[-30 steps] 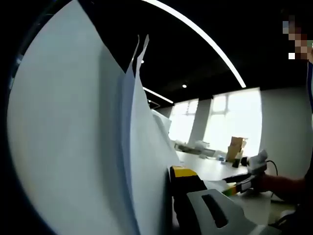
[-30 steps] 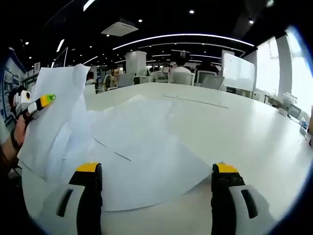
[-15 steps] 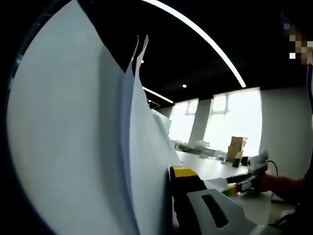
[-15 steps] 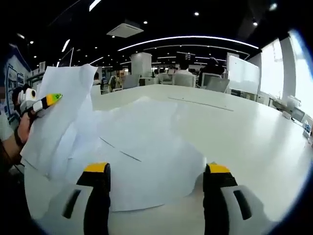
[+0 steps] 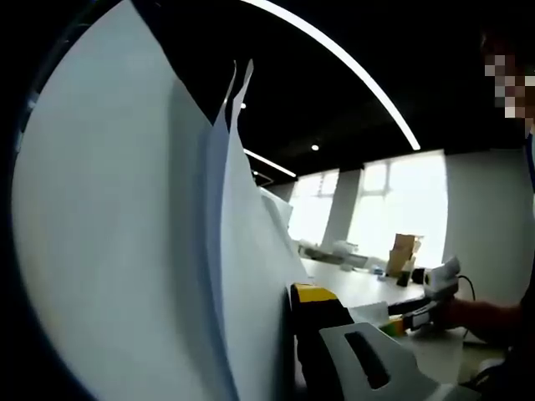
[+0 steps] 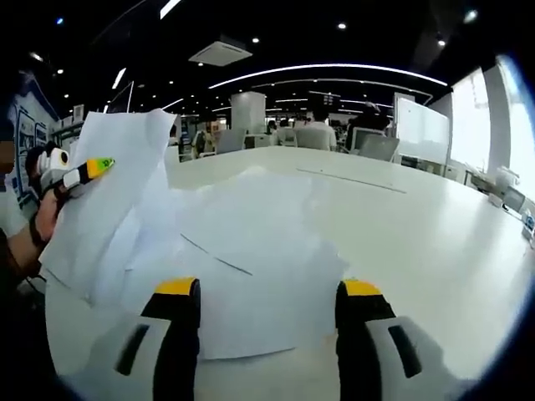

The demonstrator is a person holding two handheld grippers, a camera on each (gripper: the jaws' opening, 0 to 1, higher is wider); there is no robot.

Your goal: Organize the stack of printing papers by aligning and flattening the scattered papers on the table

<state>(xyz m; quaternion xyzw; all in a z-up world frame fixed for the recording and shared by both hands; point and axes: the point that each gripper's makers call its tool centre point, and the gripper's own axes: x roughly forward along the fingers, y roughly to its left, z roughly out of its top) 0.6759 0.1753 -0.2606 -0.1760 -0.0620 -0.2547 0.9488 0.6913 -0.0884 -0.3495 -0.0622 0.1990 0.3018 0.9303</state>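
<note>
Papers (image 6: 242, 242) lie fanned across the white counter (image 6: 435, 234), thin matte sheets with a buckled hump at the far side, their near edge just ahead of the right gripper (image 6: 266, 294), whose jaws stand open with nothing between them. To the left, the left gripper (image 6: 84, 171) holds several sheets upright by one edge — in its own view those lifted sheets (image 5: 142, 242) press against the yellow-tipped jaw, apparently pinched. The right gripper is nearer the flat sheets; a squaring push would likely run along the counter towards the left.
</note>
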